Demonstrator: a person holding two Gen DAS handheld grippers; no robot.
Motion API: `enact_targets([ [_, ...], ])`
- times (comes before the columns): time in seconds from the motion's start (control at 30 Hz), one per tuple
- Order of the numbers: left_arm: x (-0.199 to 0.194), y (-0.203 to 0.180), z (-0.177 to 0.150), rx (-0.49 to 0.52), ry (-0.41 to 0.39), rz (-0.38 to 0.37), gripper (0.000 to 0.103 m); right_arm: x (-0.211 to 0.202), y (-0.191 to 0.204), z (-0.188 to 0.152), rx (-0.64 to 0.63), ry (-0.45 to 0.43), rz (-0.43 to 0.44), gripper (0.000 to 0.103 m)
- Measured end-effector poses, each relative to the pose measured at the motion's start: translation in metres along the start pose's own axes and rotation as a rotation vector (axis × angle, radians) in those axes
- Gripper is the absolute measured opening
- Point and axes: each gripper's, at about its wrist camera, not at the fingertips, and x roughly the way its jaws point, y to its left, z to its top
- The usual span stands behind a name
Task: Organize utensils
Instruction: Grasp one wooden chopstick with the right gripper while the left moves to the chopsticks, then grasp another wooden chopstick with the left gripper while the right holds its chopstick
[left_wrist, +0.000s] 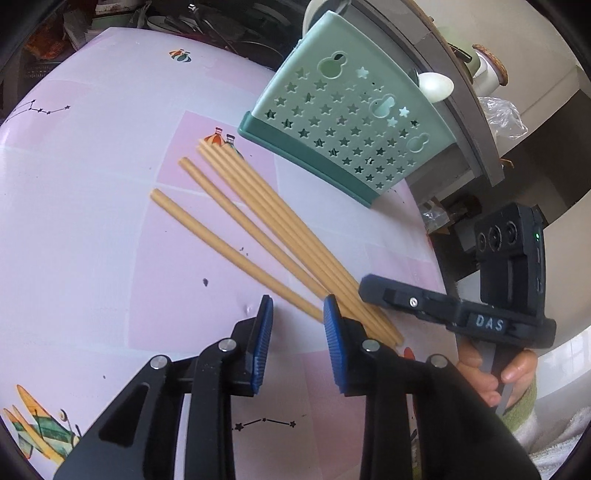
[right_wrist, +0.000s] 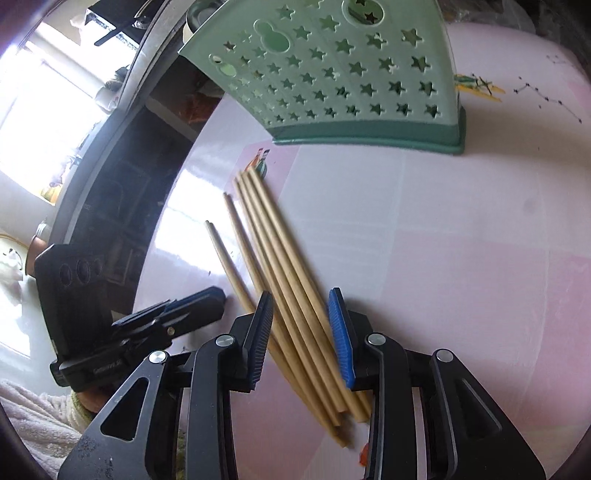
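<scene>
Left wrist view: the left gripper (left_wrist: 298, 314) stands open above the pink patterned tablecloth (left_wrist: 92, 221); tan wooden chopsticks (left_wrist: 266, 229) lie fanned, long axes running from 5 o'clock toward 11 o'clock, near a green star-perforated plastic utensil holder (left_wrist: 343, 125) at 1 o'clock. Right wrist view: the right gripper (right_wrist: 301, 306) is open, straddling the chopsticks' (right_wrist: 280, 258) near ends; their tips point toward the holder (right_wrist: 332, 74) at 12 o'clock.

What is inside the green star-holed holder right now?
Through the star holes of the green holder only dark gaps and light patches show; no chopsticks stand in it. They lie on the table. Its opening is out of sight.
</scene>
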Motion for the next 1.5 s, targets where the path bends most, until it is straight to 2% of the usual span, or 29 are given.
enact_targets([
  [0.13,-0.007,-0.001,-0.001,0.036,-0.006,0.065,0.027,0.007,0.019,-0.018,0.0,0.018,-0.016,0.014],
  [0.27,-0.013,-0.002,-0.001,0.078,-0.01,0.137,0.027,0.015,0.035,-0.031,-0.002,0.018,-0.03,0.007],
  [0.47,-0.015,-0.001,-0.003,0.121,-0.02,0.225,0.027,0.008,0.045,-0.034,-0.045,-0.04,-0.156,0.004],
  [0.63,-0.015,-0.001,-0.003,0.16,-0.026,0.281,0.027,-0.003,0.03,-0.035,-0.034,-0.076,-0.245,0.004],
  [0.87,-0.006,-0.008,0.003,0.209,-0.036,0.344,0.027,-0.012,0.02,-0.044,-0.007,-0.099,-0.27,0.004],
  [0.97,-0.003,-0.01,0.003,0.243,-0.052,0.393,0.017,-0.01,0.022,-0.043,-0.016,-0.106,-0.277,0.004],
  [1.27,-0.015,0.002,-0.001,0.318,-0.012,0.39,0.012,-0.013,0.018,-0.048,-0.022,-0.109,-0.263,0.004],
  [1.5,-0.028,0.024,0.006,0.197,0.011,0.326,0.012,-0.02,0.011,-0.053,-0.021,-0.11,-0.249,0.004],
])
